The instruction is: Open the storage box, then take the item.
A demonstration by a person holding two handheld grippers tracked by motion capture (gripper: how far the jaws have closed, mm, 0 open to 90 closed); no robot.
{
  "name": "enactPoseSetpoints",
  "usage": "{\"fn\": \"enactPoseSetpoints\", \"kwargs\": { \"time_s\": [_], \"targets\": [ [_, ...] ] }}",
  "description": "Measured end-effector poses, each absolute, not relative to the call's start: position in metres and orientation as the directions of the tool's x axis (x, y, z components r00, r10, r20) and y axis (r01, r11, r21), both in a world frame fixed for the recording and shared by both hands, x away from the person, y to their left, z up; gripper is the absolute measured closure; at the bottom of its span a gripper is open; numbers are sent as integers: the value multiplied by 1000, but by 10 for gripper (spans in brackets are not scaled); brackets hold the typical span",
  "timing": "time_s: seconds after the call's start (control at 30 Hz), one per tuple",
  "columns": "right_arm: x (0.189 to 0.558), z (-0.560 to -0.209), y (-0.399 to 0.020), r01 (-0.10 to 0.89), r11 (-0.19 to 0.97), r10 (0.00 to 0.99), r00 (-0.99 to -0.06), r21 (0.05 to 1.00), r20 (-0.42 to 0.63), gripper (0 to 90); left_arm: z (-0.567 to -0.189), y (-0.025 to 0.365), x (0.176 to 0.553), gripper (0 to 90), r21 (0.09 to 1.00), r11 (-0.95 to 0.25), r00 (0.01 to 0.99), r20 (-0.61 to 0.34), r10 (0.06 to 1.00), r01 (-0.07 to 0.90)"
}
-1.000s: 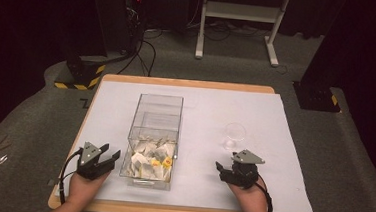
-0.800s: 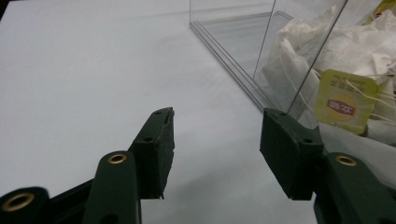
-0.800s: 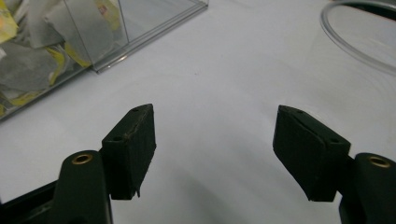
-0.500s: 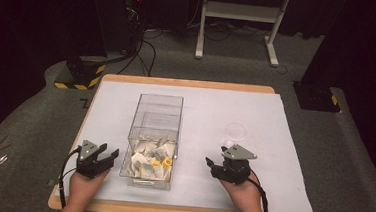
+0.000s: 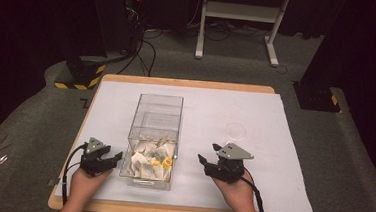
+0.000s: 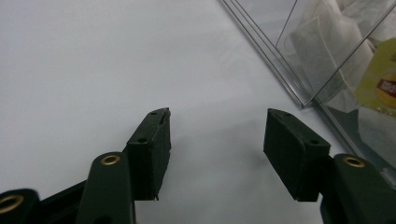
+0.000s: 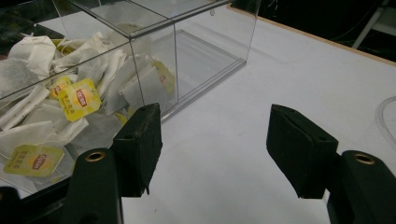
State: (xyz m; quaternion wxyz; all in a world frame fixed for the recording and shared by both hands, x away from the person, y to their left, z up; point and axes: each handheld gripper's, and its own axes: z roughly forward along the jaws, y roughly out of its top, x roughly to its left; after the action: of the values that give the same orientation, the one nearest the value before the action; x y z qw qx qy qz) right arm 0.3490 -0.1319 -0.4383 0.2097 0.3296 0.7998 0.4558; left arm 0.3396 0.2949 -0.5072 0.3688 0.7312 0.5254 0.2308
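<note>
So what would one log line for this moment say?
left claw: open, empty, opening | right claw: open, empty, closing | clear plastic box: between claws, teabags in near compartment

Yellow tags [image 7: 80, 104] on the tea bags [image 7: 28, 77] in the clear box [image 7: 154, 32] carry a red brand mark with small lettering, too blurred to spell out. In the left gripper view another yellow tag [image 6: 379, 84] shows the same red patch, letters unreadable. On the floor, a yellow-and-black hazard stripe [image 5: 80, 77] marks a stand's base. No other writing can be read.
</note>
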Motion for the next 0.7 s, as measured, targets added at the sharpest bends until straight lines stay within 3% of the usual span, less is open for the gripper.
{"fn": "enactPoseSetpoints", "kwargs": {
  "time_s": [0.47,0.7],
  "targets": [
    [345,-431,-109,296,382,680,-732,875,-49,363,-508,287,339,406,771,-237,356,15,935,591],
    [342,-421,-94,277,376,653,-756,884,-41,364,-508,287,340,415,766,-228,351,3,936,601]
  ]
}}
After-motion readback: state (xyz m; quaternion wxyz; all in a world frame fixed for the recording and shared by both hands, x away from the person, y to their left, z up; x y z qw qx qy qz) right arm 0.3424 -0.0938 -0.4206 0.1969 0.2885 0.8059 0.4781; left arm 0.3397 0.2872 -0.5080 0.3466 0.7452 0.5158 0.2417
